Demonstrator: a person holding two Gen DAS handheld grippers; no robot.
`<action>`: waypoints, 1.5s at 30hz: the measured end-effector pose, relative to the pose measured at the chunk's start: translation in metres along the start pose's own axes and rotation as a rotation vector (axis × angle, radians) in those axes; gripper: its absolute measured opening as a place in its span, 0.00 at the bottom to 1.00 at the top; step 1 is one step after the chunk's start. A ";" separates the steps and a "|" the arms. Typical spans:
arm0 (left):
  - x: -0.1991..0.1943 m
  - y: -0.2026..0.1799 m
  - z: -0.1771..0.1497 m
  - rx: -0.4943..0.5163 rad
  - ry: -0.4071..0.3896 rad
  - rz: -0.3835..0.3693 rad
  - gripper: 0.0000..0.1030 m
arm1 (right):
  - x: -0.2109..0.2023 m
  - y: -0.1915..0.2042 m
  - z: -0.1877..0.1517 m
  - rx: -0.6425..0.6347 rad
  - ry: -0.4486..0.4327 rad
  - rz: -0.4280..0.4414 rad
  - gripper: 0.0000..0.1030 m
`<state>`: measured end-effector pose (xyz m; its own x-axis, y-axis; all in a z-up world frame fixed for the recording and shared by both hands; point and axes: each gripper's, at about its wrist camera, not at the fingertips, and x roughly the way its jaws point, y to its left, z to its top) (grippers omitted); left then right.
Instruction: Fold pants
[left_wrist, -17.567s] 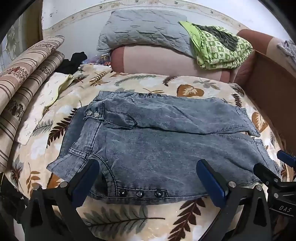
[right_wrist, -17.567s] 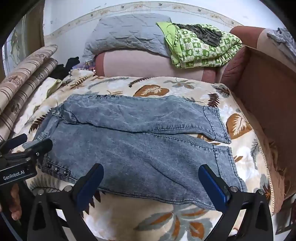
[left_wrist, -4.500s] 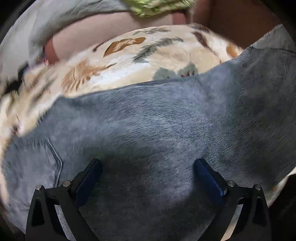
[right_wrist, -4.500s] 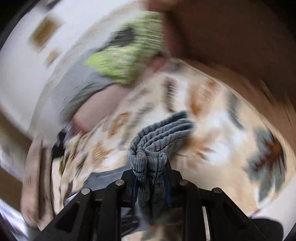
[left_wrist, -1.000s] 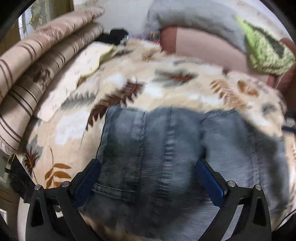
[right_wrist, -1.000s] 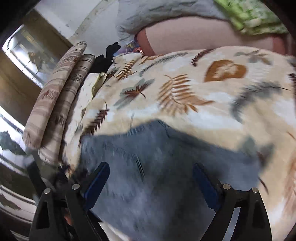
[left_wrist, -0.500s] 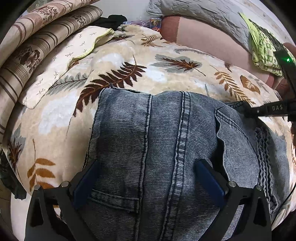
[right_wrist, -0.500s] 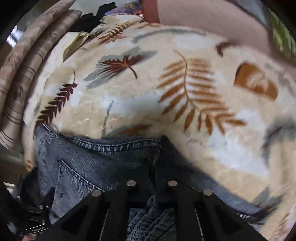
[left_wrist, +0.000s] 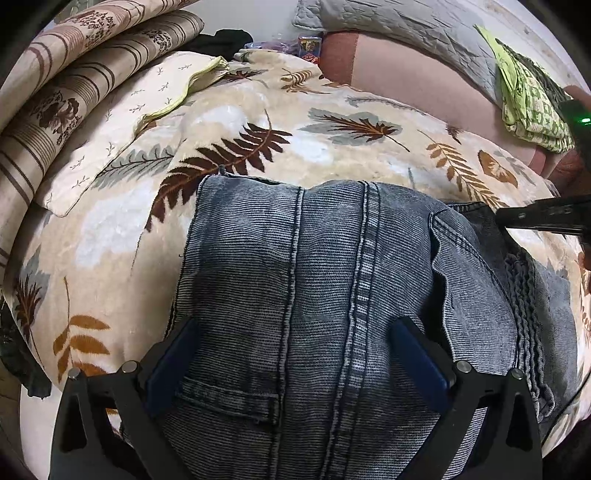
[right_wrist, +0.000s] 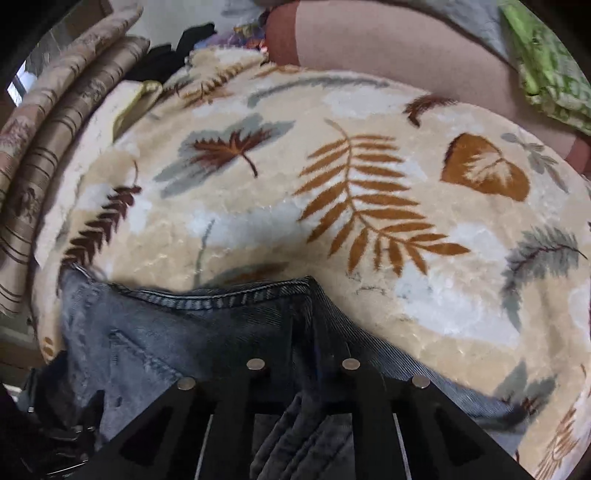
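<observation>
The grey-blue denim pants (left_wrist: 314, 277) lie folded into a compact stack on the leaf-print blanket (left_wrist: 332, 147). My left gripper (left_wrist: 295, 358) hovers open just over the near part of the stack, and its blue pads (left_wrist: 170, 354) straddle the seams without pinching cloth. In the right wrist view my right gripper (right_wrist: 299, 350) points steeply down at the far right corner of the pants (right_wrist: 177, 332). Its jaws sit close together on a bunched denim fold and are opening slightly. Its black body (left_wrist: 543, 218) shows at the right edge of the left wrist view.
Striped rolled bedding (left_wrist: 55, 92) and a cream pillowcase (left_wrist: 122, 122) line the left side. A pink bolster (left_wrist: 406, 74), a grey quilt (left_wrist: 388, 22) and a green patterned cloth (left_wrist: 528, 99) lie along the back. The bed drops off at the near left.
A second ago the right gripper hung open above the pants. It has since come down to the stack's far corner and shut on the denim fold. The left gripper has barely moved.
</observation>
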<state>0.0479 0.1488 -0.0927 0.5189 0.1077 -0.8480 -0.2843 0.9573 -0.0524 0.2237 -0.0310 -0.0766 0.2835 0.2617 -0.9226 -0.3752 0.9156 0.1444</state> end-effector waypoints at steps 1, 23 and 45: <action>0.000 0.000 0.000 0.002 0.000 0.000 1.00 | -0.006 0.001 -0.002 0.012 -0.013 0.012 0.11; -0.028 -0.005 -0.002 -0.030 -0.080 0.045 1.00 | -0.028 -0.007 -0.069 0.072 -0.021 0.087 0.76; -0.090 -0.048 -0.033 0.061 -0.141 0.085 1.00 | -0.150 -0.019 -0.149 -0.018 -0.389 -0.268 0.78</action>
<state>-0.0122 0.0846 -0.0309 0.6043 0.2211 -0.7655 -0.2849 0.9572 0.0516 0.0566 -0.1337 0.0057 0.6810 0.1145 -0.7233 -0.2578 0.9620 -0.0904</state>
